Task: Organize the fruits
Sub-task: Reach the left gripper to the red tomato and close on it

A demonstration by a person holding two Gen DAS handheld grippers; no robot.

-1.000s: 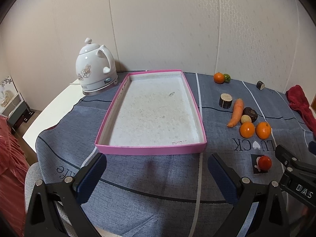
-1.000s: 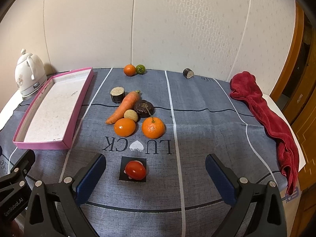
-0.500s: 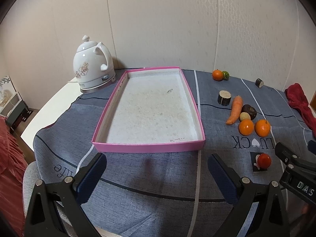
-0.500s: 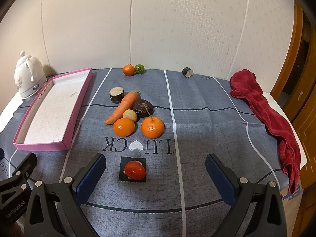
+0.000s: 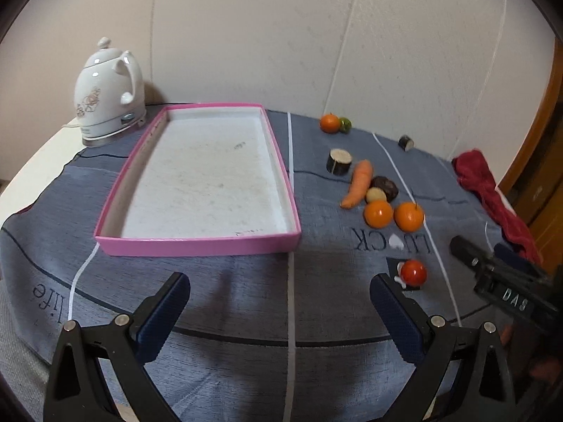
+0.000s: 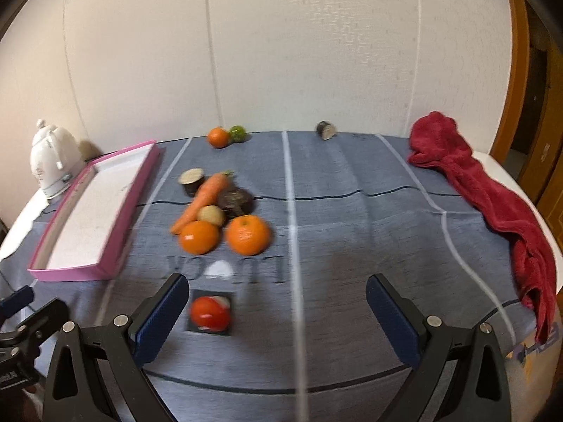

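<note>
A pink tray (image 5: 197,246) with a bare white floor lies on the grey cloth, just ahead of my left gripper (image 5: 281,302), which is open and holds nothing. Two oranges (image 6: 198,237) (image 6: 248,234), a carrot (image 6: 202,198), a small pale fruit (image 6: 210,215) and a dark round piece (image 6: 235,201) cluster mid-table. A red tomato (image 6: 210,313) sits on a dark square, close to the left finger of my right gripper (image 6: 274,307), open and holding nothing. Another orange (image 6: 218,137) and a green fruit (image 6: 237,133) rest by the wall.
A white kettle (image 5: 109,95) stands behind the tray's left corner. A red towel (image 6: 492,190) drapes along the table's right edge. Two short log-like cylinders (image 6: 191,181) (image 6: 325,130) lie on the cloth. The wall closes the far side.
Both grippers have moved forward and somewhat right; the tomato and oranges look nearer in the right wrist view, which is blurred. Nothing on the table has shifted.
</note>
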